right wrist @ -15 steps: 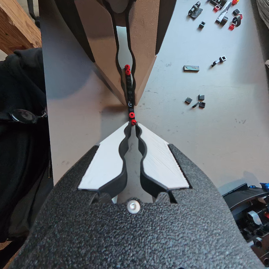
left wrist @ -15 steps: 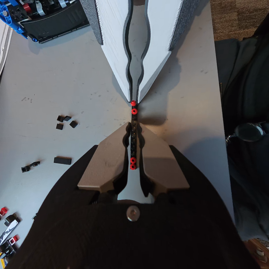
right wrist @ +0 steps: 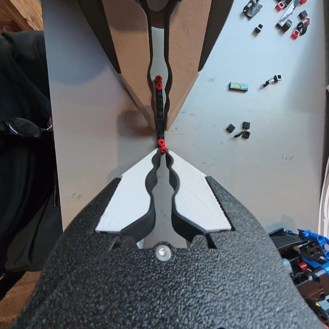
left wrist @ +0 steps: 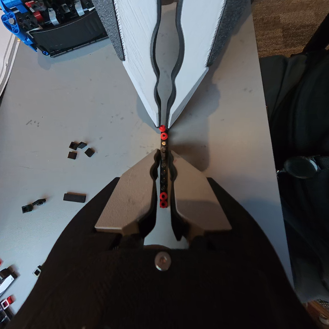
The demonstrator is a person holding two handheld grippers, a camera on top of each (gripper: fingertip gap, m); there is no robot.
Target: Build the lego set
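My left gripper [left wrist: 163,151], with grey fingers, is shut on a long thin black plate [left wrist: 163,170] and holds it above the grey table [left wrist: 89,106]. The plate carries two red round studs at each end. My right gripper [right wrist: 162,151], with white fingers, faces it head-on and is shut on the red stud [right wrist: 163,149] at the plate's far end. That stud shows in the left wrist view [left wrist: 162,127] between the white tips. In the right wrist view the plate [right wrist: 160,114] runs between the grey fingers [right wrist: 131,71].
Several small black pieces [left wrist: 79,149] and a black tile [left wrist: 74,197] lie left of the grippers. A part-built blue and black model [left wrist: 53,23] stands at the far left. More loose pieces [right wrist: 288,19] lie on the table. The table edge [left wrist: 267,124] and dark clothing are at the right. Less than 4 cm separates the two grippers' tips.
Almost nothing has moved. Both grippers stay tip to tip on the plate, and the right gripper's tips sit a touch closer on the end stud.
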